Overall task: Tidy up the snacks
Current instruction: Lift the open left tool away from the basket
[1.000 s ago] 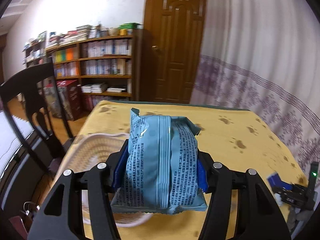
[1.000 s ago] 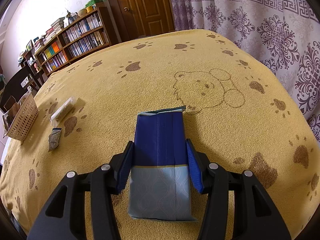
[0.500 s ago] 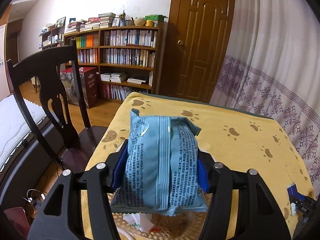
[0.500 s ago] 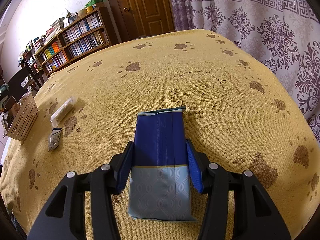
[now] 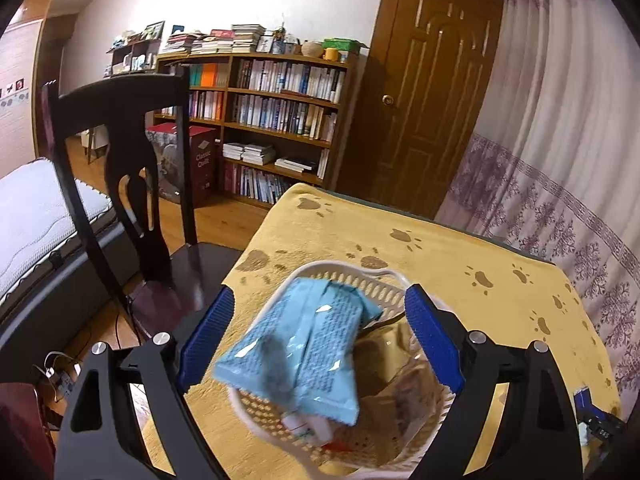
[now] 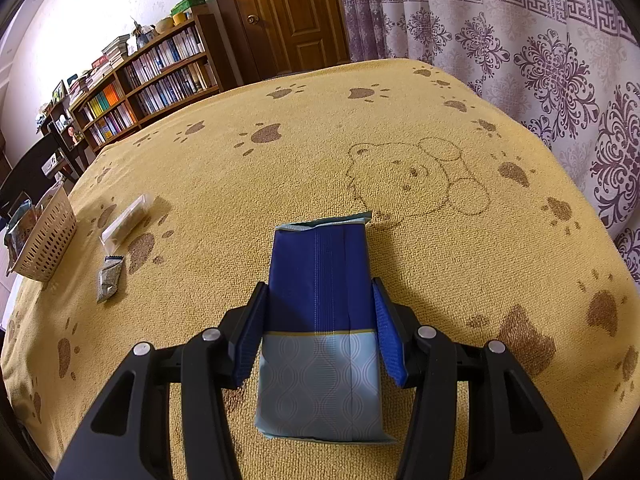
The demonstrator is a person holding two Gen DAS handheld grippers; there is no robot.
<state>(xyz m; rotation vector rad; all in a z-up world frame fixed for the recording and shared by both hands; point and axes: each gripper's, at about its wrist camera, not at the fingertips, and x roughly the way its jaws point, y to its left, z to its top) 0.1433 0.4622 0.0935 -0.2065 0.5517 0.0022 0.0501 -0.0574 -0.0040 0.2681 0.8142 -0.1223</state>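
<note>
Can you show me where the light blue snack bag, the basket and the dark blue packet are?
light blue snack bag [image 5: 304,344], left wrist view, middle of its printed back.
basket [image 5: 352,270], left wrist view, far rim.
dark blue packet [image 6: 320,280], right wrist view, dark upper half.

Left gripper [image 5: 316,340]: black frame, blue ribbed pads; between the fingers a light-blue packet [image 5: 296,354] with dark print, lying in a white perforated basket [image 5: 352,280]. Right gripper [image 6: 318,328]: same black/blue; between its fingers a pouch [image 6: 320,320], navy top, pale-blue wavy-line bottom, thin gold stripe. Cloth [image 6: 300,160] mustard yellow, brown paw prints and a bear outline.
</note>
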